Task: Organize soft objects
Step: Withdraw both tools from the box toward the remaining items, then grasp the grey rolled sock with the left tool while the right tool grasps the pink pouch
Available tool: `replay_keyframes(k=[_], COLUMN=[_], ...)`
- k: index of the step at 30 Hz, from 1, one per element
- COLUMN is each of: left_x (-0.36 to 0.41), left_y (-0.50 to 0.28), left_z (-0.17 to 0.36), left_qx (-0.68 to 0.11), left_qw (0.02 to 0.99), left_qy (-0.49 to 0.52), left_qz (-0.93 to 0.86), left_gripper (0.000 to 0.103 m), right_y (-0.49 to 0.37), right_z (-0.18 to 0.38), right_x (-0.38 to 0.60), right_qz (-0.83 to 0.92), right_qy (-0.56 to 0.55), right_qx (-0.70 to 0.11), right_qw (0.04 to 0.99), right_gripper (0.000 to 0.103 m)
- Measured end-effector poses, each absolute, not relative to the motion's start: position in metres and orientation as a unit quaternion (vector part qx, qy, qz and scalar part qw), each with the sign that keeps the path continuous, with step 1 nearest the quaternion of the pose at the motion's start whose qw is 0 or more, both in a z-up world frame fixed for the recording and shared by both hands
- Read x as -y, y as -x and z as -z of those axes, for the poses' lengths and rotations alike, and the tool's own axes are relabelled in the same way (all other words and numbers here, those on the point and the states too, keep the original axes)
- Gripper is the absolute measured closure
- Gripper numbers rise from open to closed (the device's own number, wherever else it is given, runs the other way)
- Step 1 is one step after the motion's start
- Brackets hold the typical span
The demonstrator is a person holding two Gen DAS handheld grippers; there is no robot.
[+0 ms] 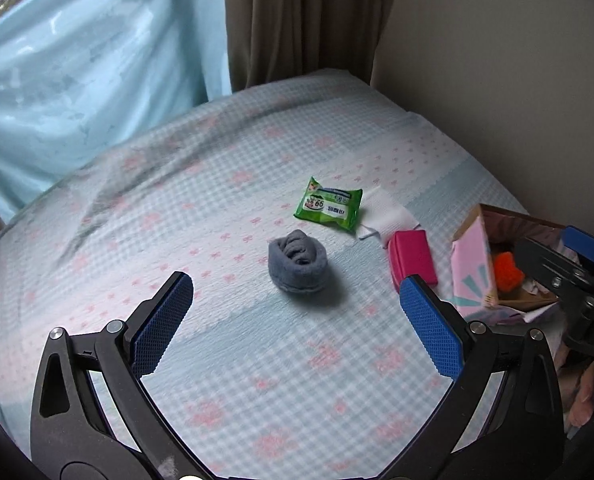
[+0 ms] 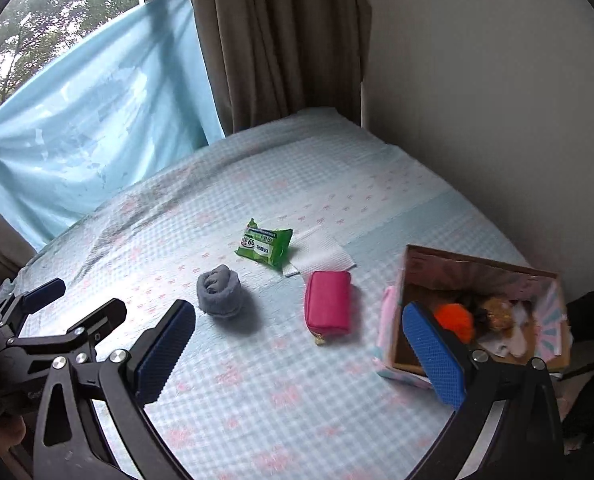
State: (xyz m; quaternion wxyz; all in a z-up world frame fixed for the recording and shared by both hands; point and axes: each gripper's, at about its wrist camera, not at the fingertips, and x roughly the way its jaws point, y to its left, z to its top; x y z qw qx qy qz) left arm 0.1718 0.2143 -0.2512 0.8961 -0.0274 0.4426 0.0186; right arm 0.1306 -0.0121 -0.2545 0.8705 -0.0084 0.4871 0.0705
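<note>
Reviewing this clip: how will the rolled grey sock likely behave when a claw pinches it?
The rolled grey sock is a soft knit bundle, so it should squash between the pads rather than resist. It probably weighs little. Its folded-over cuff seems to hold the roll together, though it may loosen. It sits rounded on the bed sheet, so a push might tumble it.

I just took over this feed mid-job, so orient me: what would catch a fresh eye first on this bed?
Three small bright things lie mid-bed on the pale checked sheet: a rolled grey sock, a green wipes pack beyond it overlapping a white tissue, and a pink pouch. At the right edge sits an open pink box with an orange plush and other soft items inside. The left gripper and right gripper are open and empty.
</note>
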Motion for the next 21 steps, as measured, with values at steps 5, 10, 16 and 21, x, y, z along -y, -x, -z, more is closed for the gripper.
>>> replay_keyframes(k=[5,10,16,21], left_x=[-0.218,-0.22,-0.216,-0.209], left_y=[-0.207,-0.242,-0.278,-0.3], left_z=[0.296,0.34,0.397,0.438], left_qx=[-0.462,-0.475,-0.495,-0.512], left_qw=[0.887,0.88,0.868,0.858], left_qy=[0.02,0.023,0.013,0.007], left_qz=[0.0,0.013,0.031,0.038], left_gripper=[0.0,0.0,0.0,0.001], right_y=[-0.161,-0.186,-0.213,-0.23], right_z=[0.296,0.341,0.393,0.436], right_x=[0.006,0.003,0.005,0.012], right_qz=[-0.054,-0.042,-0.026,-0.014], right_qy=[0.002,0.015,0.025,0.031], right_qx=[-0.499,-0.513,-0.529,-0.549], right_qw=[0.865,0.857,0.848,0.835], right_gripper=[0.0,0.0,0.0,0.0])
